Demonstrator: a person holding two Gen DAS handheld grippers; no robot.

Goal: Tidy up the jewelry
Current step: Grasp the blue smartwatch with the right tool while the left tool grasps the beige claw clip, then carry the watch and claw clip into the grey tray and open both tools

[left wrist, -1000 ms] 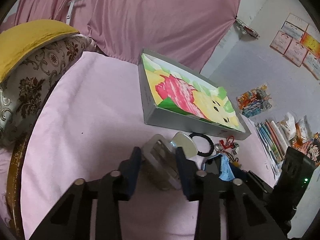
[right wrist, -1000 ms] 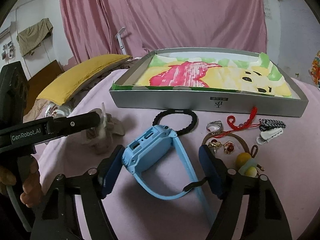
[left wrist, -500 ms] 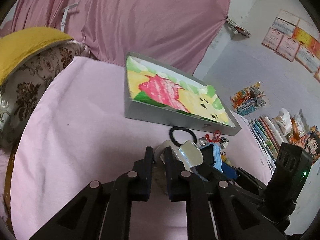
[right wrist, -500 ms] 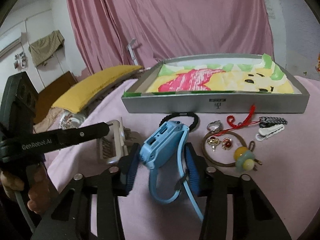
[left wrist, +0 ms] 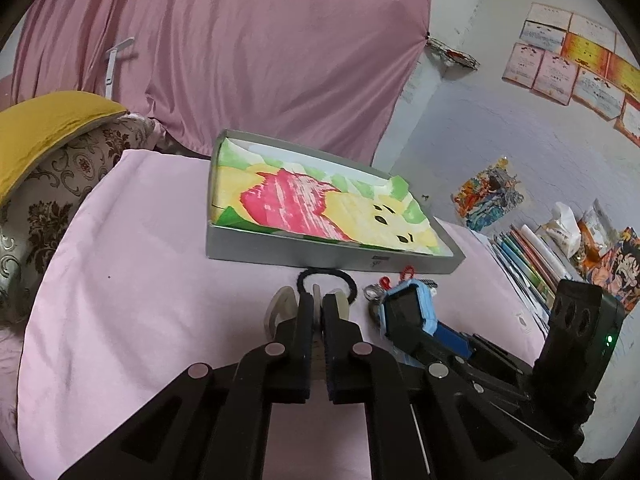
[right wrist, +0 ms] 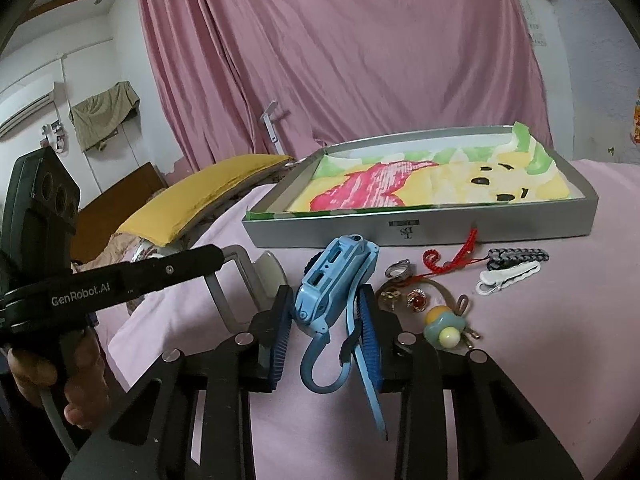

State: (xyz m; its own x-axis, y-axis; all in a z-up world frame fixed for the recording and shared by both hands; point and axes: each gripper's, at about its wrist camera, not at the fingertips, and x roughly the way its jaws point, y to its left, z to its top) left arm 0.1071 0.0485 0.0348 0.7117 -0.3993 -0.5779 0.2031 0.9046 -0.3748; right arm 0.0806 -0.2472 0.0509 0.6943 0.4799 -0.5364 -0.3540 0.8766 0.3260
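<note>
Blue watch [right wrist: 336,280] clamped by right gripper [right wrist: 325,322]; left gripper [left wrist: 316,312] pinches a silver-framed object [right wrist: 240,276], frame visible only from right wrist; bare pink cloth [left wrist: 132,280] at left edge.

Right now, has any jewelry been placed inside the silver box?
No, the silver box holds only its cartoon liner; the rings lie outside on the pink cloth.

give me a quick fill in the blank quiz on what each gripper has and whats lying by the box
1. The right gripper is shut on a watch whose colour is ____.
2. The left gripper is shut on a beige ____ clip.
3. The black hair tie lies on the pink cloth in ____ of the grey box, outside it.
4. Inside the box the lining shows a yellow cartoon ____.

Missing words: blue; hair; front; bear
</note>
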